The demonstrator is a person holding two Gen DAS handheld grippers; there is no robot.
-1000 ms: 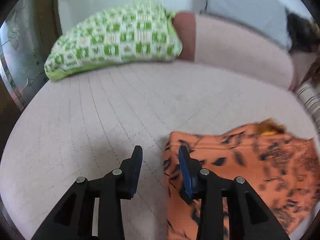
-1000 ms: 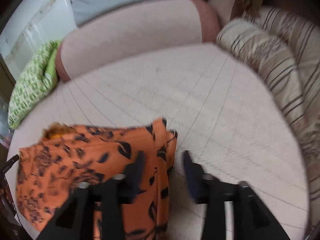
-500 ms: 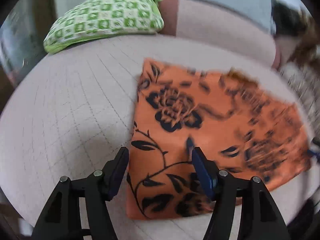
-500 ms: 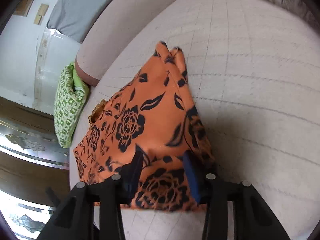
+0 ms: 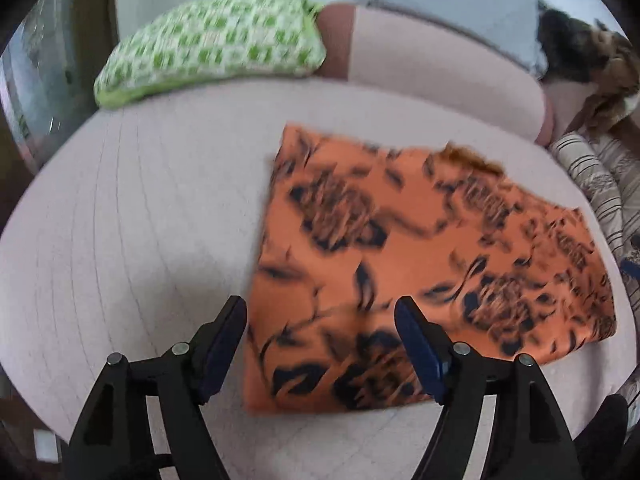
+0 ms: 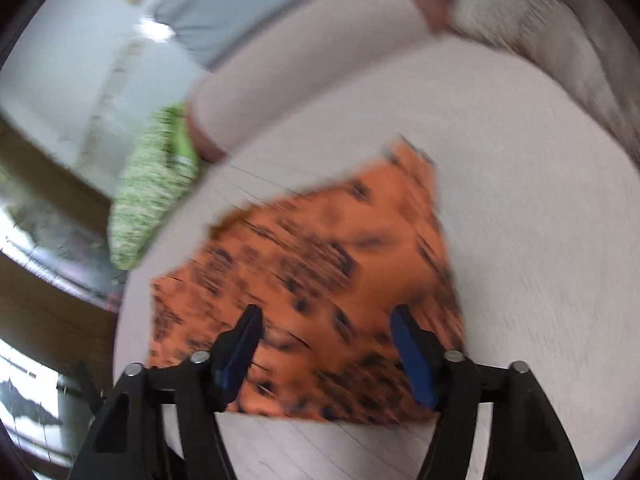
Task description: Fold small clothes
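With both sets of jaws spread wide and gripping nothing, my left claw (image 5: 320,328) and my right claw (image 6: 326,332) hover over the orange garment (image 5: 420,264); both have just been opening. Between the left fingers lies the near left corner of the garment, with no pad pressing on it. Between the right fingers lies the near edge of the same garment (image 6: 320,280), likewise free of the pads.

The garment, orange with a black floral print, lies flat in a folded, roughly rectangular shape on the pale quilted bed (image 5: 140,220). Both wrist views are blurred, so finer folds cannot be told.

Further out:
- A green-and-white checked pillow (image 5: 216,44) rests at the far left edge of the bed, well apart from the garment.
- A pale pink bolster (image 5: 440,76) lies along the far side, just beside the pillow.
- A striped cushion (image 5: 600,184) sits at the right edge, near the garment's far right corner.

No container appears in either view.
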